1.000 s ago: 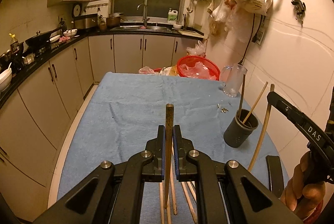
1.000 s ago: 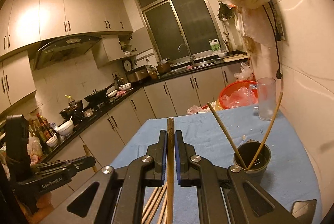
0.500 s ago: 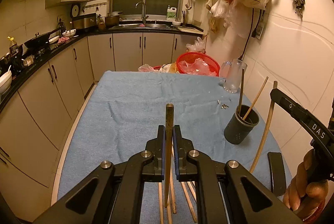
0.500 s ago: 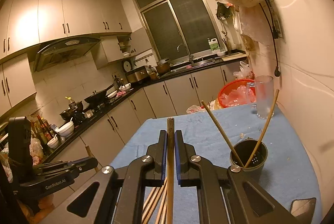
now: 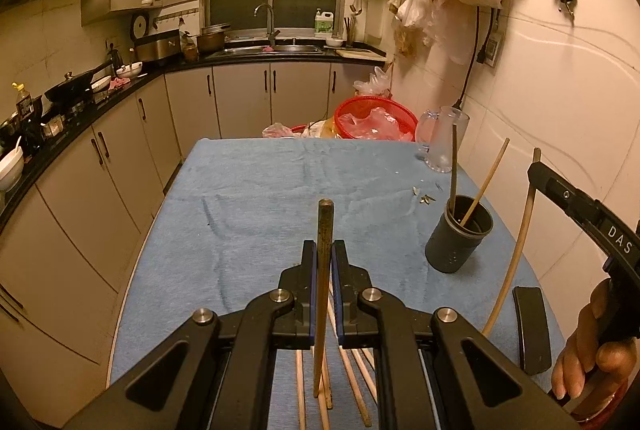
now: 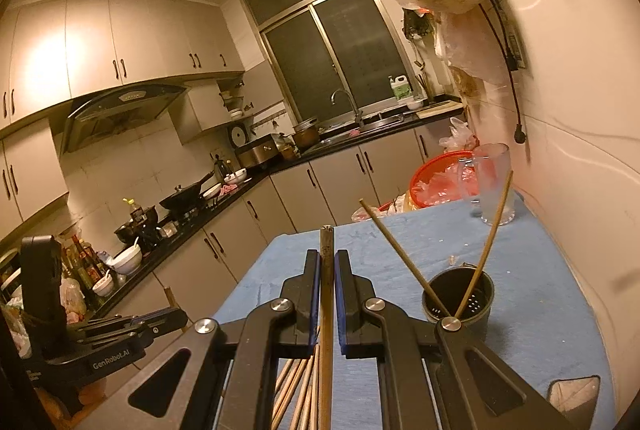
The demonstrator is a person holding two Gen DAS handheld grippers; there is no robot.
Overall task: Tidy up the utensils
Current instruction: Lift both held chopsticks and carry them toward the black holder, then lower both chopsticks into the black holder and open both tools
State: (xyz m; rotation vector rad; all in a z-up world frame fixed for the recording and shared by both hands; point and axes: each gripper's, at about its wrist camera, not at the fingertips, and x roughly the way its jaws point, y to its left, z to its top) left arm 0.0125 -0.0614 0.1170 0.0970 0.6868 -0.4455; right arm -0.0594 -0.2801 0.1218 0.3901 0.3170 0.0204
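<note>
Left gripper: the left gripper (image 5: 324, 270) has its jaws pressed narrow on one chopstick (image 5: 323, 270), which stands almost upright above the blue cloth (image 5: 248, 213).
Loose chopsticks: a small heap (image 5: 352, 382) lies flat on the cloth under the left gripper, near the table edge.
Holder: the dark round holder (image 5: 458, 236) stands to the right of the heap, well apart from it, with two chopsticks (image 5: 486, 179) leaning inside.
Right gripper: the right gripper (image 6: 328, 280) also clamps one chopstick (image 6: 327, 290) between narrow jaws, to the left of the holder (image 6: 458, 296).
Step in hand: probably carrying both sticks to the holder.
How to do it well: bring one stick at a time over the opening, tip down, and release only when the tip is inside; avoid knocking the leaning sticks.
Look of the sticks: thin, long, pale wood, light and easy to roll.
</note>
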